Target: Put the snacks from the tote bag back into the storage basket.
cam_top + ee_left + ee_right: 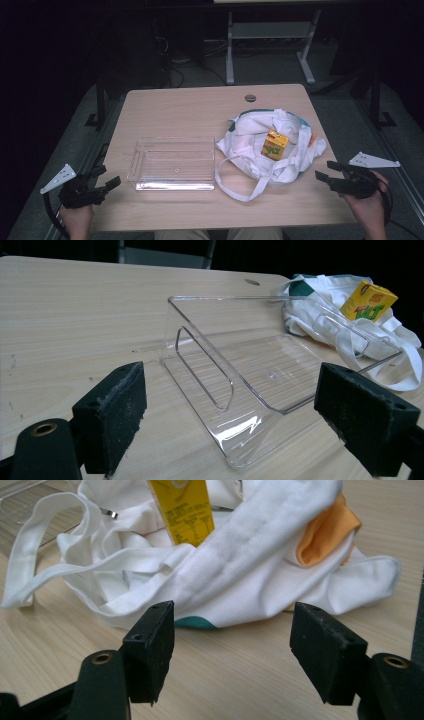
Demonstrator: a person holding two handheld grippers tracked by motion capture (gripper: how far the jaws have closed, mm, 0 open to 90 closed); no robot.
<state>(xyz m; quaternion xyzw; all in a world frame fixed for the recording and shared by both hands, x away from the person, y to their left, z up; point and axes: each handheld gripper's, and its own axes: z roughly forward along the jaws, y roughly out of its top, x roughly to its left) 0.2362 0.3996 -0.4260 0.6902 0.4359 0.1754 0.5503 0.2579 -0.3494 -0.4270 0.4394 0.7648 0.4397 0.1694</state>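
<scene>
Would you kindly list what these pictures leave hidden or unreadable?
- Yellow drink carton: the right gripper view's top edge cuts off its top; print too small to read in the high view.
- White cloth tote bag: folds hide its inside.
- Orange fabric: mostly tucked under the bag's cloth.
- Clear plastic bin: far right corner blurs into the bag in the left gripper view.
</scene>
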